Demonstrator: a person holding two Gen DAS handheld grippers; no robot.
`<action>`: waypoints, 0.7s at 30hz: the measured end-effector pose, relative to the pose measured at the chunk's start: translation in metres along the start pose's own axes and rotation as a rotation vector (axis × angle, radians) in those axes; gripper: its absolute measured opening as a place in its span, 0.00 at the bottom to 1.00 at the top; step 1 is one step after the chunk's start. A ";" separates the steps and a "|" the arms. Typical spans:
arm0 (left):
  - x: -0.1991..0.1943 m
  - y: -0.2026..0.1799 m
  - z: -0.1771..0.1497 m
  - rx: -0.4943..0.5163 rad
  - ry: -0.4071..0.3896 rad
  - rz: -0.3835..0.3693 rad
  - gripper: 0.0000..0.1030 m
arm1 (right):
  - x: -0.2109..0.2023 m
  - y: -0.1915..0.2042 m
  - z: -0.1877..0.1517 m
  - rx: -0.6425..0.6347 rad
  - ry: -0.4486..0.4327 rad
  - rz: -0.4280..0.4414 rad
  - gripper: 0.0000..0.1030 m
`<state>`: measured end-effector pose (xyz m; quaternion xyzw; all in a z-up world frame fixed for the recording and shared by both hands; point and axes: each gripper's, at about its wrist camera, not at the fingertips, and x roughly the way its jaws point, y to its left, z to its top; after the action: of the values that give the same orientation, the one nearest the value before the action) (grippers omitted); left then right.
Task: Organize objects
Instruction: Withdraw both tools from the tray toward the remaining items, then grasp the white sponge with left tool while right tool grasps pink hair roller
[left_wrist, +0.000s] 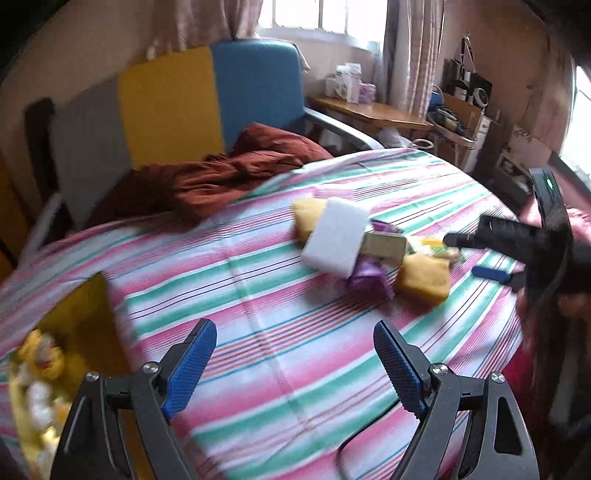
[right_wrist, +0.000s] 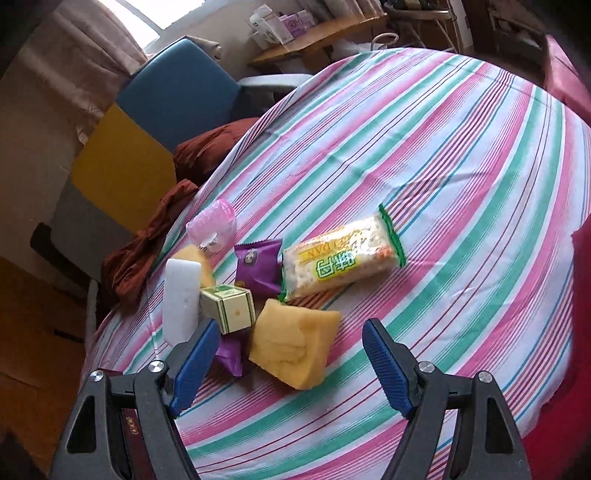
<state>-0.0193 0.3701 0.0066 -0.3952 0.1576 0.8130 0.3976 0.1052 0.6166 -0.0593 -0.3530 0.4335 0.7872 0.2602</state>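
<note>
A pile of objects lies on the striped tablecloth (right_wrist: 443, 166): a yellow sponge (right_wrist: 291, 347), a white sponge block (right_wrist: 181, 299), a small green-and-cream box (right_wrist: 231, 306), purple snack packets (right_wrist: 258, 269), a wrapped cracker pack (right_wrist: 340, 258), a pink plastic item (right_wrist: 212, 221) and a second yellow sponge (right_wrist: 195, 258). My right gripper (right_wrist: 290, 354) is open, hovering just above the near yellow sponge. My left gripper (left_wrist: 295, 362) is open and empty above bare cloth, short of the pile. In the left wrist view the white block (left_wrist: 336, 236) and the sponge (left_wrist: 424, 277) show, with the right gripper (left_wrist: 484, 254) beside them.
A yellow box (left_wrist: 77, 332) with yellow and white items stands at the left table edge. A rust-red cloth (left_wrist: 207, 177) lies on a chair with blue, yellow and grey panels (left_wrist: 166, 103). A cluttered wooden desk (left_wrist: 373, 110) stands behind. A dark red book (right_wrist: 131, 435) lies under the right gripper.
</note>
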 end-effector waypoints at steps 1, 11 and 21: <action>0.006 -0.001 0.007 -0.001 0.005 -0.013 0.85 | 0.000 0.002 0.000 -0.009 0.001 0.013 0.78; 0.082 -0.030 0.058 0.110 0.019 -0.059 0.87 | 0.001 0.006 -0.002 -0.034 0.028 0.078 0.79; 0.129 -0.033 0.075 0.147 0.052 -0.067 0.90 | 0.005 0.006 -0.003 -0.035 0.053 0.101 0.79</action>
<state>-0.0808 0.5010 -0.0423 -0.3910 0.2139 0.7749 0.4483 0.0987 0.6115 -0.0616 -0.3560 0.4435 0.7973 0.2023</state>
